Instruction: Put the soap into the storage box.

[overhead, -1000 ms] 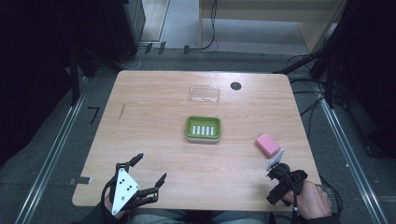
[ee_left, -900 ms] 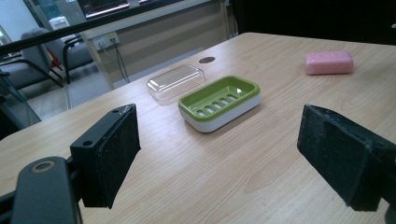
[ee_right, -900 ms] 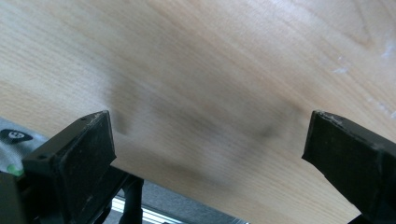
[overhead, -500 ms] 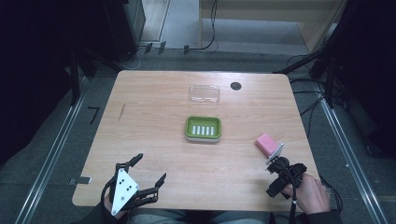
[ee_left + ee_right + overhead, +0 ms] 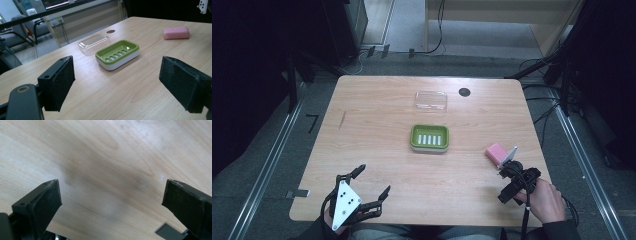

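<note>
Desk (image 5: 377, 115) bare wood, no writing or labels readable. Green soap dish (image 5: 429, 137) at centre, empty; clear lid (image 5: 431, 100) off, toward far edge. Pink soap (image 5: 495, 152) near right edge, untouched. Right gripper (image 5: 507, 172) just beside it, jaws wide apart, empty; left gripper (image 5: 368, 192) near front edge, jaws spread. Nothing placed yet.

Light wooden table (image 5: 377, 125), rounded corners, grain running lengthwise. Near its middle: green plastic soap dish (image 5: 429, 138) on a white base, slotted floor, nothing in it. Just beyond it, apart: clear rectangular plastic lid (image 5: 431, 101), lying flat. Right of the lid: small black round grommet (image 5: 464, 92) set in the tabletop. Short dark streak (image 5: 342, 119) on the wood at left. Grey floor around; metal floor rail (image 5: 267, 165) on the left side. Black cables (image 5: 439, 30) trail beyond the far edge. Grey chairs (image 5: 15, 37) in the background.
</note>
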`<state>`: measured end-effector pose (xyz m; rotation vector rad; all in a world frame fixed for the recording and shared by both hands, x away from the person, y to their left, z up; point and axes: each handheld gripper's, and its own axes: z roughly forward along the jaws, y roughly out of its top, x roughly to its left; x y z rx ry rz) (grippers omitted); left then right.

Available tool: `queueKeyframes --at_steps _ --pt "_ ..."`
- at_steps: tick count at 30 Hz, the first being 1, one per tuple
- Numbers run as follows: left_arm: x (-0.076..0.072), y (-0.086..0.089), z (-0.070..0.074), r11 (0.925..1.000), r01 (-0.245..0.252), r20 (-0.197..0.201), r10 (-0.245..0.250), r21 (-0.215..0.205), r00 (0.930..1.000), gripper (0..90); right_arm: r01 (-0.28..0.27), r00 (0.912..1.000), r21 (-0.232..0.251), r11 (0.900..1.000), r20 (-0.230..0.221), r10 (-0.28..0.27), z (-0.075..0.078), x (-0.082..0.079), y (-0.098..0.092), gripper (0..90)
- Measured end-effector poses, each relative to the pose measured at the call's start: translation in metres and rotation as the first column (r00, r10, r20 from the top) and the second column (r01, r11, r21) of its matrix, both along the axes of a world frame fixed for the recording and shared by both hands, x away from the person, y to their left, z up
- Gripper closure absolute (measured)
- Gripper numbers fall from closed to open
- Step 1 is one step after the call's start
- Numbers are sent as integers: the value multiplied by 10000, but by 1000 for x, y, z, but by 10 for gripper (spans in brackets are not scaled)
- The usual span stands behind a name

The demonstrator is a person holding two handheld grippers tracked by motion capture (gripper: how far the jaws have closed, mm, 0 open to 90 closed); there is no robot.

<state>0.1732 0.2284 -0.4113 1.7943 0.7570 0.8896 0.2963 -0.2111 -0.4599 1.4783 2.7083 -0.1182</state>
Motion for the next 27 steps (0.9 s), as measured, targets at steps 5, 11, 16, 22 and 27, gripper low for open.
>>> queueKeyframes --at_steps 5,11,16,22,27 --pt "0 0 0 10000 3 3 -3 -19 10000 136 23 9998 -20 10000 183 -22 3 6 -2 20" --pt "0 0 0 10000 11 7 -11 2 10000 136 53 9996 -17 10000 264 -52 7 14 -4 20" --pt "1 -1 0 10000 1 5 -1 -54 10000 136 -14 9995 -6 10000 304 14 10 20 -2 19" --pt "1 -1 0 10000 37 3 -37 -21 10000 136 -127 9990 44 9999 435 125 14 28 0 20" --pt "1 -1 0 10000 76 6 -76 -4 10000 136 -286 9985 74 9996 467 282 16 36 3 20"
